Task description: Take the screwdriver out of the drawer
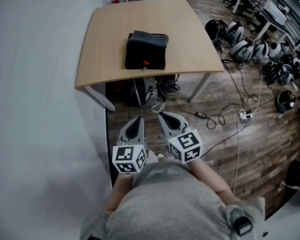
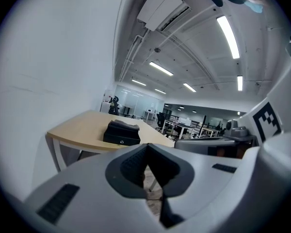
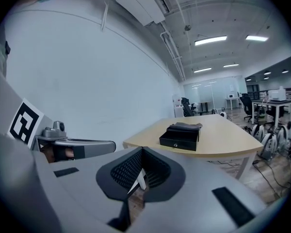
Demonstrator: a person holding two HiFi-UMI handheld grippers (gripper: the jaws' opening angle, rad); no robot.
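While our left tool (image 1: 138, 120) and right tool (image 1: 163, 116) are clenched empty, the drawer (image 1: 146, 51) sits well ahead on the table (image 1: 102, 44), midway between them.

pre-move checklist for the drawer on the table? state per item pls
1. Drawer box on table: ok.
2. Drawer open: not ok; the front is closed, and the knob faces the person.
3. Screwdriver located: cannot tell; none shows.
4. Left gripper free: ok; jaws together, nothing between them.
5. Right gripper free: ok; jaws together, nothing between them.
6. Grippers at the drawer: not ok; both are held short of the table's near edge.
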